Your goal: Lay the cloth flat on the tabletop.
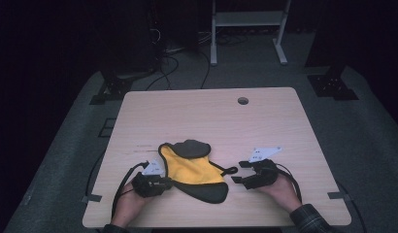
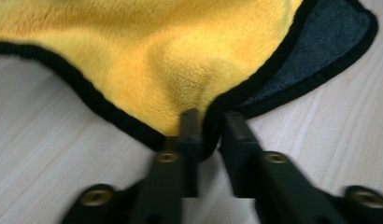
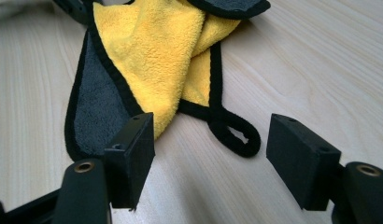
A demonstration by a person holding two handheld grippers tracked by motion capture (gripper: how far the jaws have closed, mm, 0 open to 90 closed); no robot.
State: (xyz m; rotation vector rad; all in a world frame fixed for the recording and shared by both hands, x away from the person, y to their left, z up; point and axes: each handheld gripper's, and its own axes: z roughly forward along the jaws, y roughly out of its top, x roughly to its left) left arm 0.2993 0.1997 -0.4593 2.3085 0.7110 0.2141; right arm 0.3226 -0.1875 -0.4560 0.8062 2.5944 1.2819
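A yellow cloth (image 1: 192,170) with a grey back and a black hem lies crumpled on the wooden table (image 1: 211,116), near its front edge. My left gripper (image 1: 169,182) sits at the cloth's left corner. In the left gripper view the gripper (image 2: 210,135) is shut on the black hem, with the yellow cloth (image 2: 171,60) bunched just beyond the jaws. My right gripper (image 1: 238,172) stands open at the cloth's right side. In the right gripper view the gripper (image 3: 213,140) has the cloth's black hanging loop (image 3: 216,125) lying flat on the table between its wide-apart jaws, untouched.
A round cable hole (image 1: 242,101) sits near the table's far edge. Behind the table stand a white frame (image 1: 248,19) and dark stands, with cables on the grey floor. Both hands rest at the table's front edge.
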